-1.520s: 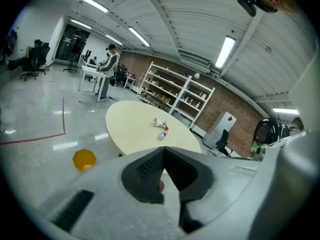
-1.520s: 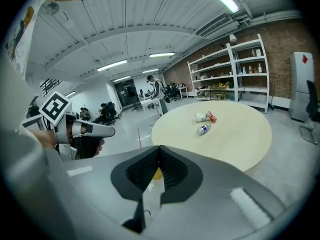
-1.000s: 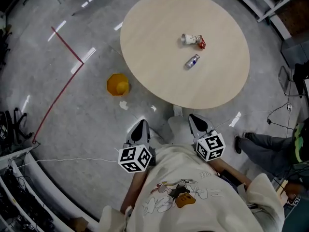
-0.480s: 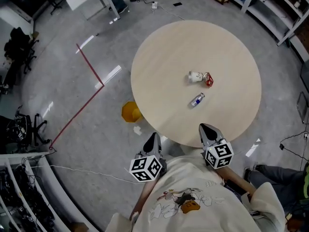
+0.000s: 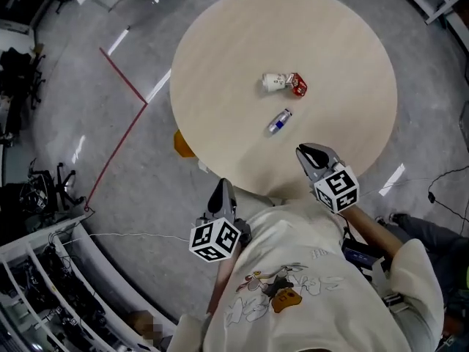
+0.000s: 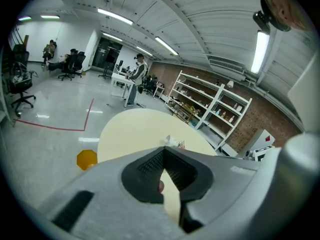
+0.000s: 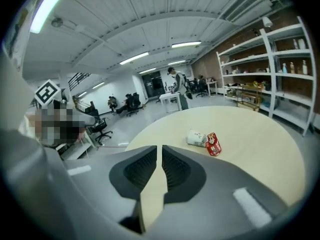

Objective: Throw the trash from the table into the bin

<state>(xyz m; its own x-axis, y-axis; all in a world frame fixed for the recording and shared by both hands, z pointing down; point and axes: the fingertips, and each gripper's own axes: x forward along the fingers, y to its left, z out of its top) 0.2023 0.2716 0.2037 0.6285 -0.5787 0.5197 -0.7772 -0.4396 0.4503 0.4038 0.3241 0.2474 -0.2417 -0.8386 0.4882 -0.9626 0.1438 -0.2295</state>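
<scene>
On the round wooden table (image 5: 220, 64) lie a white crumpled cup (image 5: 273, 82), a red packet (image 5: 297, 85) touching it, and a small can (image 5: 278, 121) nearer to me. A yellow bin (image 5: 182, 144) stands on the floor, half hidden under the table's left edge. My right gripper (image 5: 308, 152) reaches over the table's near edge, short of the can; its jaws have just been opening to a narrow slit with nothing between them. My left gripper (image 5: 222, 189) is shut and empty over the floor beside the near edge. The right gripper view shows the cup (image 7: 196, 138) and packet (image 7: 213, 144) ahead.
A red tape line (image 5: 121, 75) crosses the floor left of the table. Racks with cables (image 5: 44, 270) stand at the lower left. A seated person's legs (image 5: 432, 233) are at the lower right. Shelving (image 6: 215, 109) lines the far wall behind the table.
Both grippers have moved forward toward the table. The right one now hangs over the table's near edge, and the left has come up beside the edge.
</scene>
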